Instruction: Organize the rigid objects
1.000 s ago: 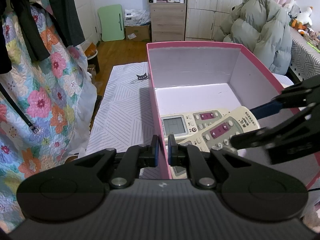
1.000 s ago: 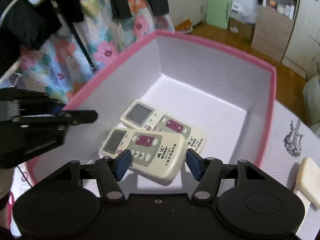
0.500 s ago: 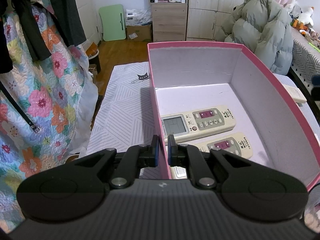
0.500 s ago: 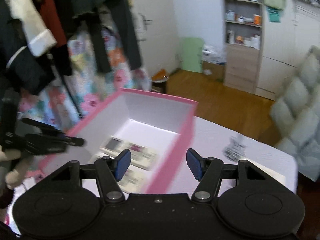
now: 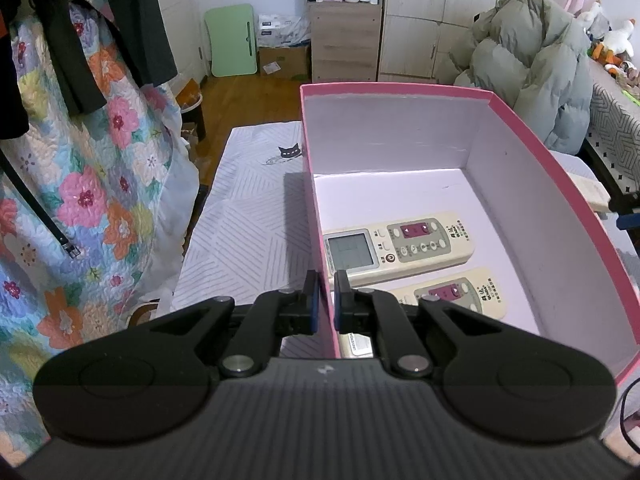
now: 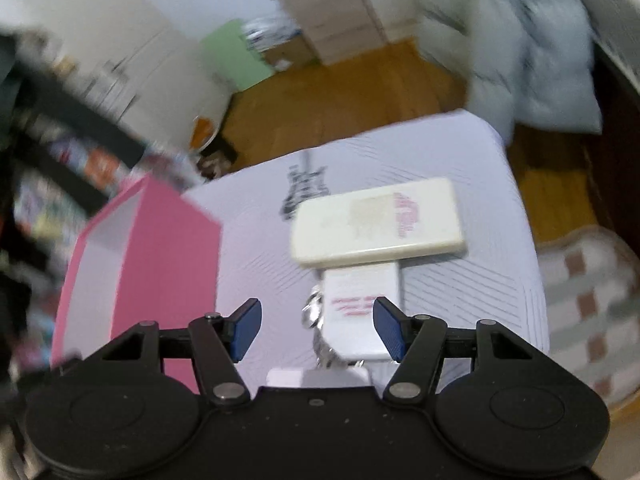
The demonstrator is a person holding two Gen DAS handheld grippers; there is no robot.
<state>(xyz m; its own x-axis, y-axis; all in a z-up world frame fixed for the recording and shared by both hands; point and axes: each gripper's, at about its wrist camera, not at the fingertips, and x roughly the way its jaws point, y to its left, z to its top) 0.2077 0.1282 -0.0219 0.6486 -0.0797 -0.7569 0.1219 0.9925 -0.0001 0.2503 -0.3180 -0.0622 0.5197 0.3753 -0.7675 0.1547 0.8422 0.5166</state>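
Note:
My left gripper (image 5: pixel 323 280) is shut on the left wall of the pink box (image 5: pixel 400 89), one pad inside and one outside. Two cream remotes lie face up on the box floor, one (image 5: pixel 400 246) behind the other (image 5: pixel 452 296). In the blurred right wrist view the box (image 6: pixel 140 260) stands to the left. My right gripper (image 6: pixel 316 312) hangs over the white cloth, open and still opening, holding nothing. A small white remote with red print (image 6: pixel 360 308) lies just beyond its right pad. A cream remote (image 6: pixel 376 222) lies face down across the far end of it.
The table cloth (image 6: pixel 460 160) has a guitar print and ends at a wooden floor beyond. A floral quilt (image 5: pixel 80 200) hangs left of the table, and a grey puffer jacket (image 5: pixel 532 60) is heaped at the back right. Crumpled foil (image 6: pixel 318 320) lies beside the small remote.
My right gripper let the second remote lie in the box, left the box, rolled and swung right over the cloth to the remotes outside. The left gripper has kept its grip and place.

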